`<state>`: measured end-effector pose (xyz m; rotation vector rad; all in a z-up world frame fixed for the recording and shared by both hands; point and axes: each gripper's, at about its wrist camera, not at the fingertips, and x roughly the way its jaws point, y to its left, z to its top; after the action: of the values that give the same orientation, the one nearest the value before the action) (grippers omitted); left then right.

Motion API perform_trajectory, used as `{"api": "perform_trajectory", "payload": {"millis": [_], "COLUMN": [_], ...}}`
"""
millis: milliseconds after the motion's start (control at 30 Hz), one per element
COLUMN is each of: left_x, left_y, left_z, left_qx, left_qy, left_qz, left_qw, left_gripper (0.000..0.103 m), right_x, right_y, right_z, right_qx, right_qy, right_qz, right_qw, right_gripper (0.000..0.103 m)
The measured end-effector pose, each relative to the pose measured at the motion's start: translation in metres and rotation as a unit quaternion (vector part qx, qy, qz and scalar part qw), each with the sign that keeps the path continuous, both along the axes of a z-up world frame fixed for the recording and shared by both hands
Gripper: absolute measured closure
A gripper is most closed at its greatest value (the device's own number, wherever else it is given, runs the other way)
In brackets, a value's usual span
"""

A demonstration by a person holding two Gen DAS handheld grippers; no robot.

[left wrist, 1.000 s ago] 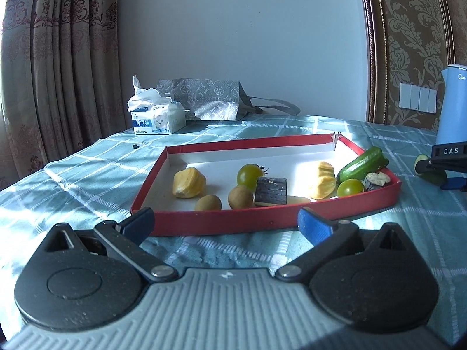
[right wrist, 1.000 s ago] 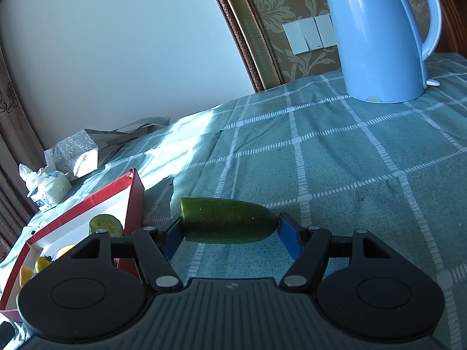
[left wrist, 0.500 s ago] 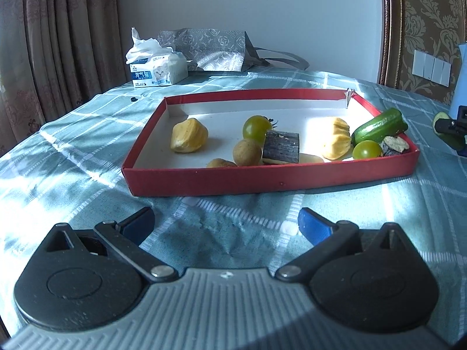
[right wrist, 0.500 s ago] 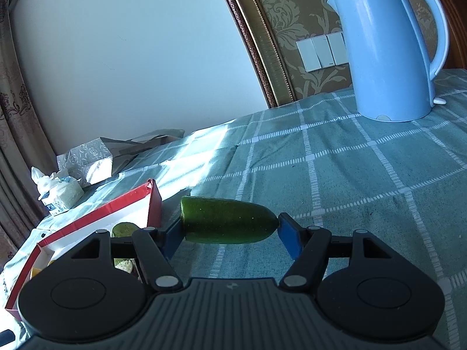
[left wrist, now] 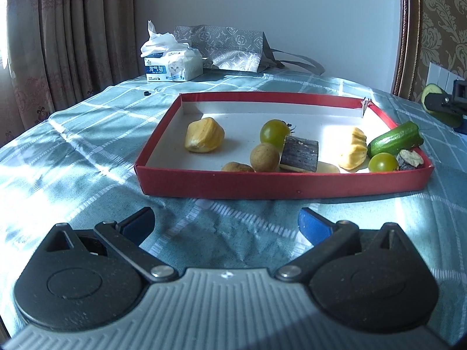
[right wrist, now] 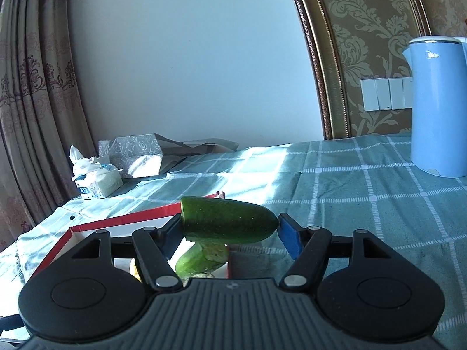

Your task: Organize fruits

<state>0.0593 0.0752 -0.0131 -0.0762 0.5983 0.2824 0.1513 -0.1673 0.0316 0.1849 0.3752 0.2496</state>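
Right gripper [right wrist: 230,227] clamped end to end on a cucumber half [right wrist: 227,221], held crosswise in the air over the right end of the red tray [right wrist: 125,218], above a second cucumber piece [right wrist: 201,259] lying inside. Left gripper [left wrist: 226,223] spread wide and holding nothing, low over the checked tablecloth [left wrist: 87,157], just short of the tray's near wall [left wrist: 277,182]. Inside: two jackfruit pods [left wrist: 204,140], two green tomatoes [left wrist: 274,131], two brown longans [left wrist: 264,157], a dark sugarcane chunk [left wrist: 300,154]. Beyond, tissue pack [left wrist: 172,64], grey paper bag [left wrist: 230,46]; blue kettle [right wrist: 437,108] off right.
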Motion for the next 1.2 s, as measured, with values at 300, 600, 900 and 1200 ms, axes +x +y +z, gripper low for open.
{"api": "perform_trajectory", "payload": {"millis": [300, 600, 900, 1200], "left_x": [-0.002, -0.005, -0.006, -0.005], "left_y": [0.005, 0.009, 0.016, 0.014], "left_z": [0.000, 0.001, 0.001, 0.001], "left_qx": [-0.014, -0.028, -0.050, -0.045], "left_qy": [-0.005, -0.015, -0.023, -0.020], "left_qz": [0.005, 0.011, 0.016, 0.013], "left_qw": [0.9999, 0.9994, 0.9984, 0.9987], "left_gripper": [0.000, 0.000, 0.000, 0.000], "right_x": [0.026, 0.048, 0.065, 0.016], "right_y": [0.064, 0.096, 0.100, 0.047], "right_z": [-0.002, -0.009, -0.018, -0.017], "right_qx": [-0.039, -0.119, -0.151, 0.000], "right_qy": [0.033, 0.055, 0.059, 0.039], "right_qz": [0.030, 0.025, 0.016, -0.003], "right_qw": [0.998, 0.991, 0.987, 0.999], "right_gripper": [0.034, 0.034, 0.032, 0.020]}}
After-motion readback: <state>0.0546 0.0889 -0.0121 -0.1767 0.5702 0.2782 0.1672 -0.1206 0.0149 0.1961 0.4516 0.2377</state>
